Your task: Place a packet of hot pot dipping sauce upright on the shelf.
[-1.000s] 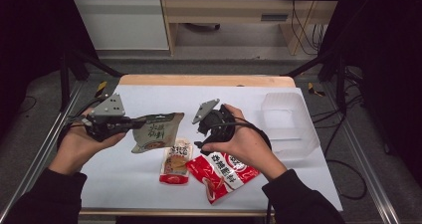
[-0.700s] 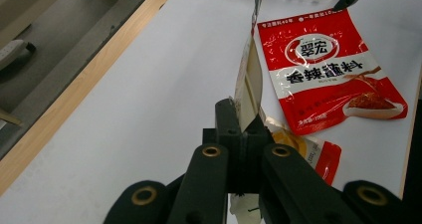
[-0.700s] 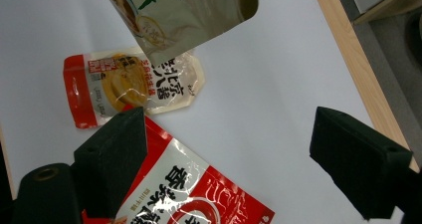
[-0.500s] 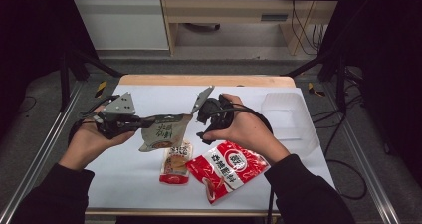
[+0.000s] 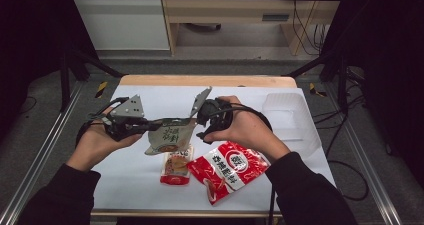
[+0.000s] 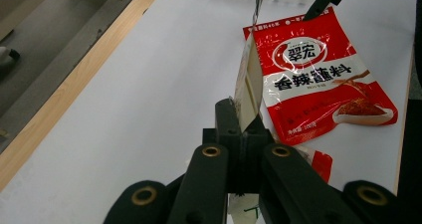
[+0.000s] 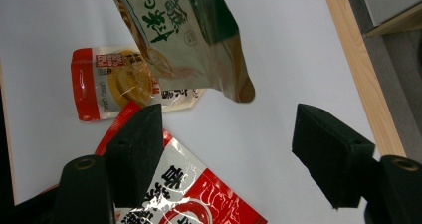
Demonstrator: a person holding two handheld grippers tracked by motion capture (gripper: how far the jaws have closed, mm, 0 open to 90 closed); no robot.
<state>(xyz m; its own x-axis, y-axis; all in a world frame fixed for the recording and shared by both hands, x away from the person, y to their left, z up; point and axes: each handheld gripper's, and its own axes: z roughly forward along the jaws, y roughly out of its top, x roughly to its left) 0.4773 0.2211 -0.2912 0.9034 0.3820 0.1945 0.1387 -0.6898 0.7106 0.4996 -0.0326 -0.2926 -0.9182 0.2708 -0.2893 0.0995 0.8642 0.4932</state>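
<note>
While the green-and-white packet [image 5: 170,136] hangs off the table, clamped by one edge in the left gripper [image 5: 150,126], the right gripper [image 5: 202,127] sits just beside its far edge, jaws apart and just closing with nothing between them. Below lie a red sachet [image 5: 231,169] and a small orange packet [image 5: 176,166].

Black sleeves; black fingers [image 7: 137,149] with brass rivets.
</note>
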